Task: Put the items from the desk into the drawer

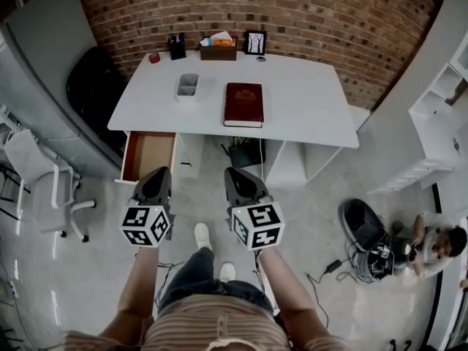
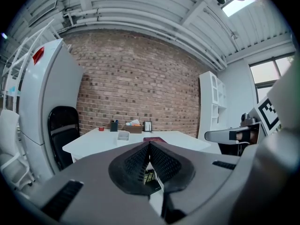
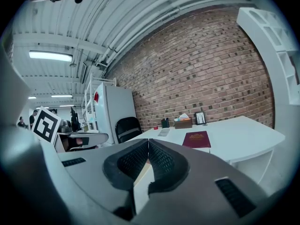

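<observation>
Head view: book (image 1: 243,104) lies on counter (image 1: 307,101); drawer (image 1: 126,159) stands open below its left end. Left gripper view: left gripper (image 2: 149,144) clenched, empty. Right gripper view: right gripper (image 3: 148,142) likewise. Probably approach stage; next, open a gripper at the book.

Office with a brick wall (image 1: 314,13).
White desk (image 1: 307,104) with pen holder (image 1: 177,48) and tissue box (image 1: 219,50), swivel chair (image 1: 31,159), white shelving (image 1: 439,112).

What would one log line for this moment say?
left gripper: shut, empty | right gripper: shut, empty | drawer: open | book, tray: on desk
</observation>
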Demonstrator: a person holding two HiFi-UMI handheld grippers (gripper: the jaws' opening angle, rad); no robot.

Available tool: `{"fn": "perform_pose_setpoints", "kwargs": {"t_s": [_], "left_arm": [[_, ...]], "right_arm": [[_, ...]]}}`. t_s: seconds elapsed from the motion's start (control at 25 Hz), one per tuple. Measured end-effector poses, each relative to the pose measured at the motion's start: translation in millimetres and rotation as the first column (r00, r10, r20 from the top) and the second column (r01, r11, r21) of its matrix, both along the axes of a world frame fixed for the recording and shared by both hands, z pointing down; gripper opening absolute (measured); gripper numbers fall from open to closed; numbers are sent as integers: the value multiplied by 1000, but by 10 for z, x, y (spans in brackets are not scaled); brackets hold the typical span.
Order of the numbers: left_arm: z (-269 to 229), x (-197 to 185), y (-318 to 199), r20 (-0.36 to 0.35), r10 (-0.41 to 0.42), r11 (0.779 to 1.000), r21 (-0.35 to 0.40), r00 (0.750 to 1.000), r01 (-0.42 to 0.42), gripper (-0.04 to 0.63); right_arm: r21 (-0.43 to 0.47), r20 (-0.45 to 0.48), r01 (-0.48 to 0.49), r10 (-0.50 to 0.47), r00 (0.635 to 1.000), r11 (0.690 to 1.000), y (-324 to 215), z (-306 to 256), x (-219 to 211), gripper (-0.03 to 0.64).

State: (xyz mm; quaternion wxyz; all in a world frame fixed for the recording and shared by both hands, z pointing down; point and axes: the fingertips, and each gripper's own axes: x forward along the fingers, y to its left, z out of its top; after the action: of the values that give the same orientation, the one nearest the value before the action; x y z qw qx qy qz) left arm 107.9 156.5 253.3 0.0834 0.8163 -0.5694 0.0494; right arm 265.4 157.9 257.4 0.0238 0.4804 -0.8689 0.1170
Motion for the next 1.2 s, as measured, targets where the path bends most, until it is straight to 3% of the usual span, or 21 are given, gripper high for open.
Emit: {"fn": "perform_pose_setpoints", "kwargs": {"t_s": [0.44, 0.8, 1.2], "left_arm": [[93, -472, -1268, 41, -17, 1000, -19, 999, 18, 9], [244, -903, -2326, 13, 7, 998, -65, 1000, -6, 9], [396, -1067, -3075, 14, 32, 995, -97, 999, -31, 9]], "right_arm": [[-62, -15, -1, 0, 1000, 998, -1148, 143, -428, 17], [-106, -25, -47, 45, 999, 993, -2105, 199, -828, 17], [-139, -47, -91, 85, 995, 986, -2661, 322, -985, 17]]}}
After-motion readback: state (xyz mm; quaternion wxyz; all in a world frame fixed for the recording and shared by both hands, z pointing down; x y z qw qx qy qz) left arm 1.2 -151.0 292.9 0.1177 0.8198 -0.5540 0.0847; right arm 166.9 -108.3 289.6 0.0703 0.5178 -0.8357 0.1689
